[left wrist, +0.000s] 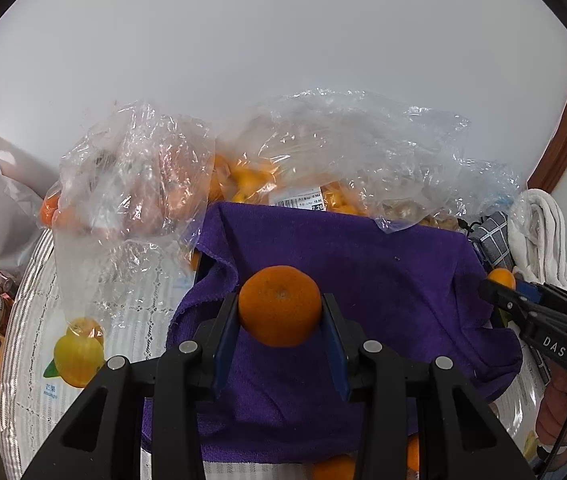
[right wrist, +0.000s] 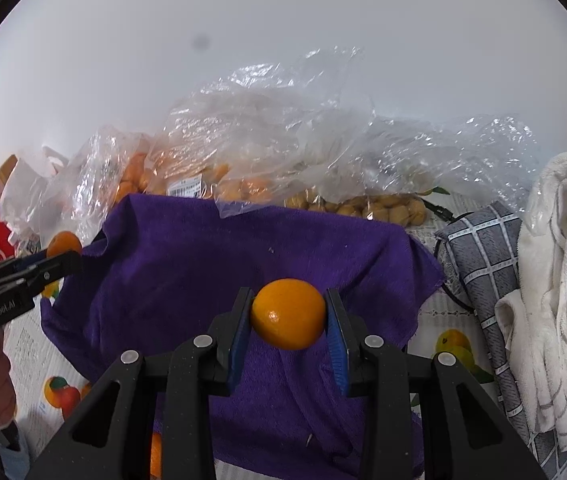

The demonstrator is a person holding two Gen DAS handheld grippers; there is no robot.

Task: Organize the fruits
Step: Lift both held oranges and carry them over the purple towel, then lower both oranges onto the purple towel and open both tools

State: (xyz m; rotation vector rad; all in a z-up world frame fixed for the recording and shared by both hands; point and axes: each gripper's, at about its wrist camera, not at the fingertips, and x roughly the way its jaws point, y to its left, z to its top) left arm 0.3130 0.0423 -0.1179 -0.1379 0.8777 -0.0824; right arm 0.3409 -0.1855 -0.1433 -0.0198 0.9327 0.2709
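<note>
My left gripper [left wrist: 280, 312] is shut on a dull orange mandarin [left wrist: 279, 305], held over a purple cloth [left wrist: 363, 280]. My right gripper [right wrist: 288, 316] is shut on a smoother, glossy orange fruit [right wrist: 288, 314] above the same purple cloth [right wrist: 211, 264]. Each view catches the other gripper from the side: the right gripper [left wrist: 495, 286] with its fruit [left wrist: 501, 278] at the cloth's right edge, the left gripper [right wrist: 69, 258] with its mandarin [right wrist: 65, 242] at the cloth's left edge. More orange fruit [left wrist: 333, 468] peeks out at the cloth's near edge.
Clear plastic bags of orange fruit [left wrist: 139, 184] and of small tan fruit [right wrist: 367, 204] lie behind the cloth. A grey checked cloth [right wrist: 483, 264] and a white towel [right wrist: 559, 280] lie to the right. A fruit-print tablecloth [left wrist: 83, 304] covers the table. A hand [left wrist: 563, 408] grips the right tool.
</note>
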